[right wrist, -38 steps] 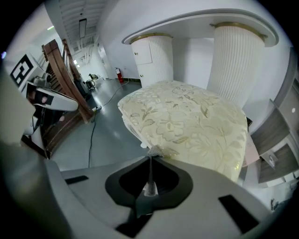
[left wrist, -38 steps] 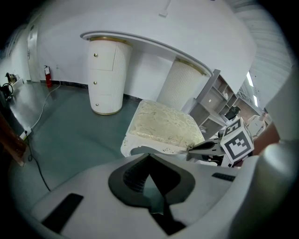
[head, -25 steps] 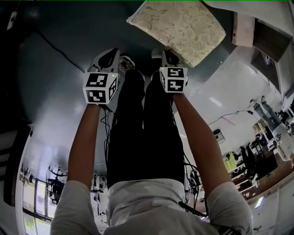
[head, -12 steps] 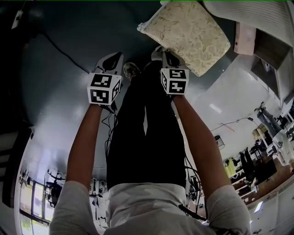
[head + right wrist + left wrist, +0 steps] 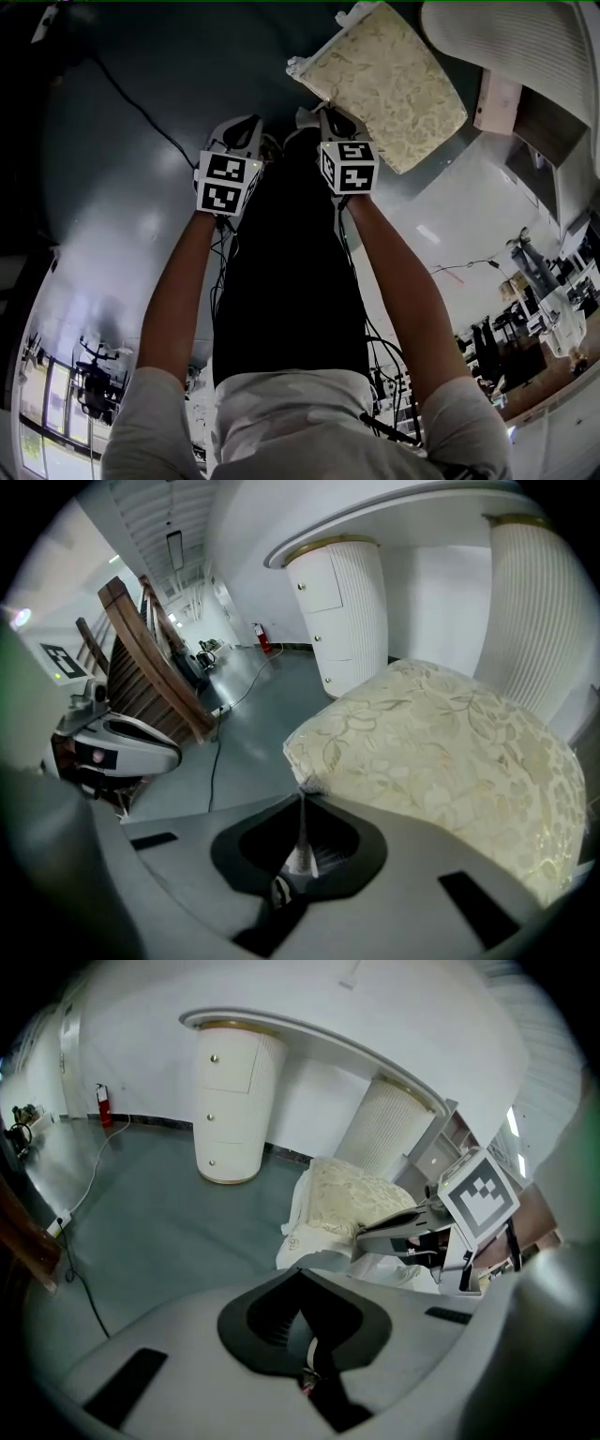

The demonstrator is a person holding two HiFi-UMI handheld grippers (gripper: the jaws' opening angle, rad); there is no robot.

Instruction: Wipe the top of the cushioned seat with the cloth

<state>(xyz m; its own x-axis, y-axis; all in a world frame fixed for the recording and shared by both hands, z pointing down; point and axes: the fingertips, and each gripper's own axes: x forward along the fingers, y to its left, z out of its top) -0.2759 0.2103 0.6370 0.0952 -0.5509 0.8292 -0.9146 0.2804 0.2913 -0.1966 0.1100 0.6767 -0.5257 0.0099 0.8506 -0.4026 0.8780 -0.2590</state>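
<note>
In the head view, we hold both tools out over the grey floor [image 5: 122, 141]. The left tool [image 5: 246, 129] hangs over bare floor. The right tool [image 5: 330, 114] is at the near edge of the cushioned seat [image 5: 389, 80], which stands on the floor ahead and to the right. No cloth shows clearly from here.

In the left gripper view, the left tool's jaws are pressed together with nothing between them. The seat [image 5: 356, 1199] sits past them, a cream patterned pad over a white base, with a white ribbed drawer cabinet [image 5: 225, 1115] well behind it.

In the right gripper view, the right tool's jaws are closed on a thin pale strip running down between them. We take this to be the cloth [image 5: 302, 847] seen edge-on, though little of it shows. The seat's near corner [image 5: 309, 752] is just beyond the jaw tips, and its top spreads away to the right.

We judge the cloth to be light, thin and limp, so a pinch on one edge will let it trail and fold. A bunched fold held near the jaw tips would likely wipe better. The seat looks soft and padded, so it should give under pressure. Its fabric cover may drag or wrinkle, which calls for light, flat strokes. The seat could slide on the smooth floor, so the empty left tool might steady its near edge.
</note>
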